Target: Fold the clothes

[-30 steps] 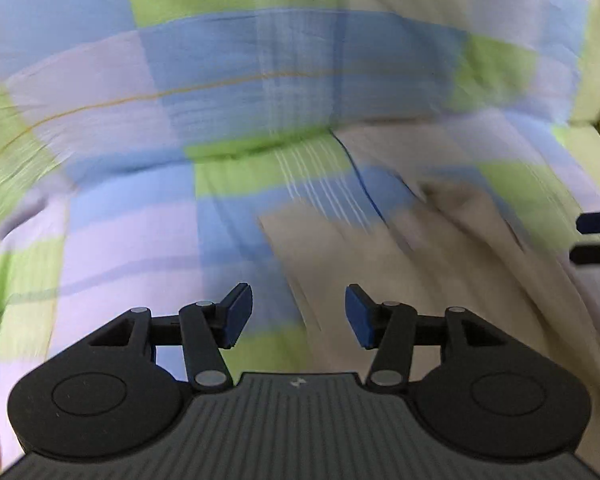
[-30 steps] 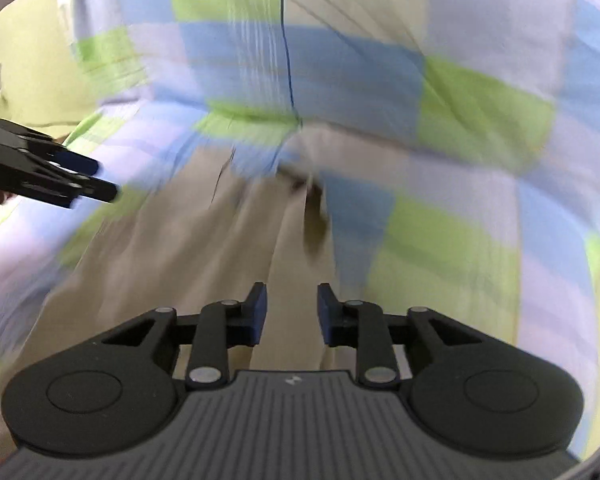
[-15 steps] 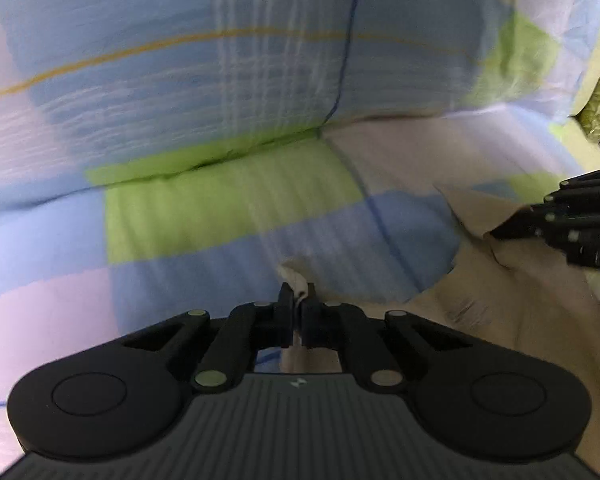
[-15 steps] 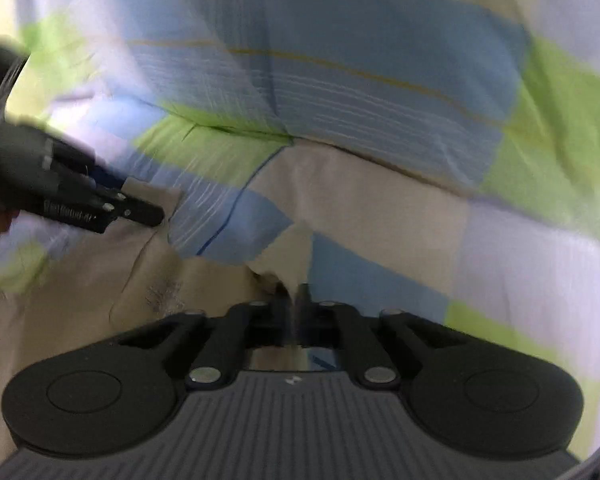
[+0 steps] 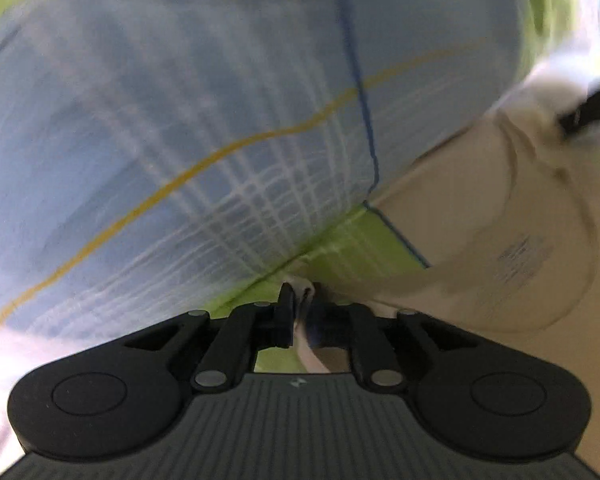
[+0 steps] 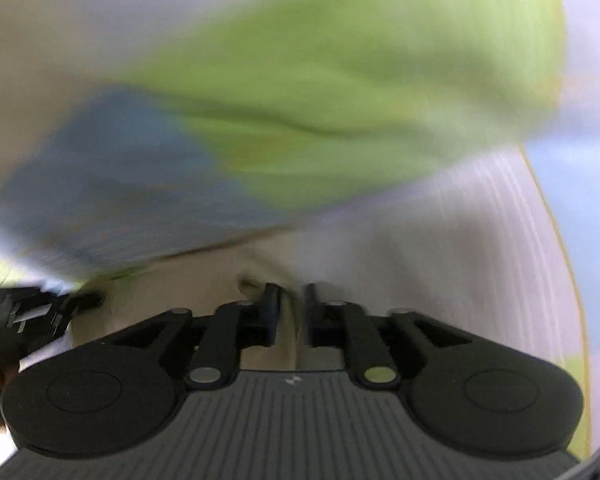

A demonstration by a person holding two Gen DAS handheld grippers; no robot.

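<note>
While both wrist views are smeared with motion blur, you can still make out that each of your grippers has a fold of the beige garment (image 5: 480, 216) between its fingers. A second ago both sets of jaws stood apart above the cloth; half a second ago they had snapped fully together on its edge. Since then both have just been opening a little, yet cloth remains pinched in each.

In the left wrist view, your left gripper (image 5: 298, 304) clamps a pale strip of fabric that runs down between the jaws. The rest of the garment spreads away to the right, lying on a checked bedsheet (image 5: 180, 120) of blue, green and white squares with a thin yellow line across it. At the far right edge, your right gripper (image 5: 588, 110) shows as a dark blurred bar, also at the garment's edge.

In the right wrist view, your right gripper (image 6: 290, 308) holds a beige fold between its fingers. The sheet beyond is only streaks of green, blue and white. Your left gripper (image 6: 36, 312) sits low at the left edge.

Compared with a second ago, the garment fills less of each view and the sheet fills more. Judging from that, you have taken hold of one edge at two points and are carrying it across, most likely to lay a fold.
</note>
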